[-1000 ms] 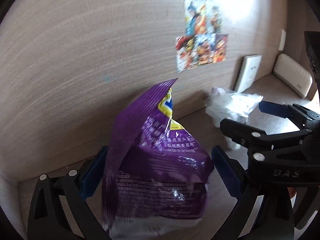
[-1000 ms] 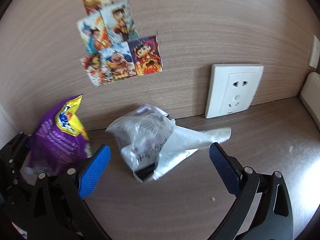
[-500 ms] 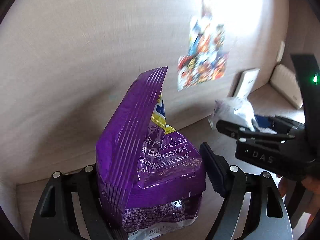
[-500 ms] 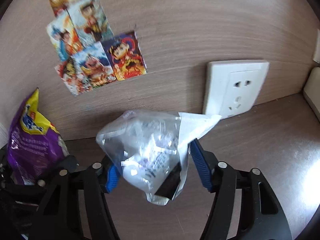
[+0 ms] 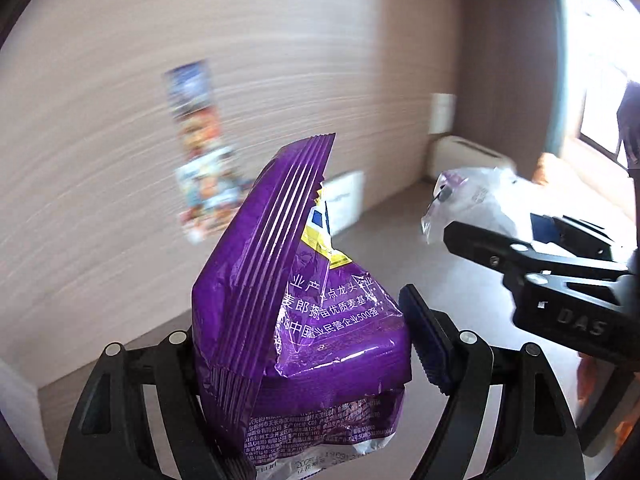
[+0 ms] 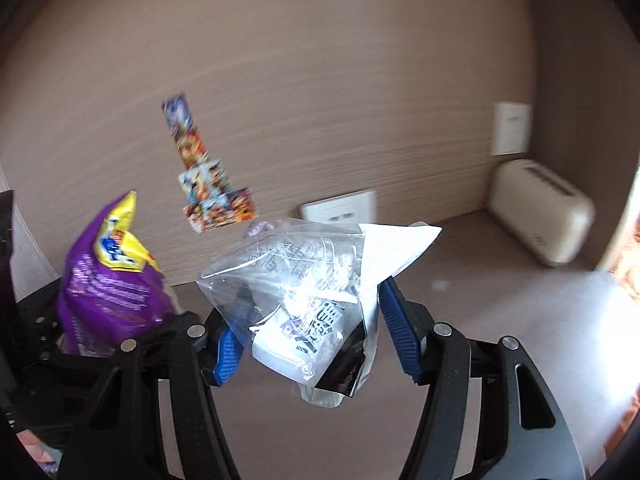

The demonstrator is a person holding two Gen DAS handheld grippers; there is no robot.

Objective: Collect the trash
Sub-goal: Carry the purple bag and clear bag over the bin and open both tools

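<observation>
Both tongs were wide open around the trash a second ago; since then they've clamped down and lifted clear of the counter, with the wall behind all smeared from the swing.

So the picking-up part looks done and this is the carry. I can't spot a bin or trash bag in either view, so the next move is probably finding one and holding the grip steady until the stuff is over it.

The left tongs are about half closed, squeezing the purple snack bag from both sides; the bag sticks up between the fingers with its torn top pointing up. The right tongs are about half closed too, pinching the clear plastic wrapper, which bulges up and flops out past the pads. Both pieces are off the counter, held side by side, not touching.
</observation>
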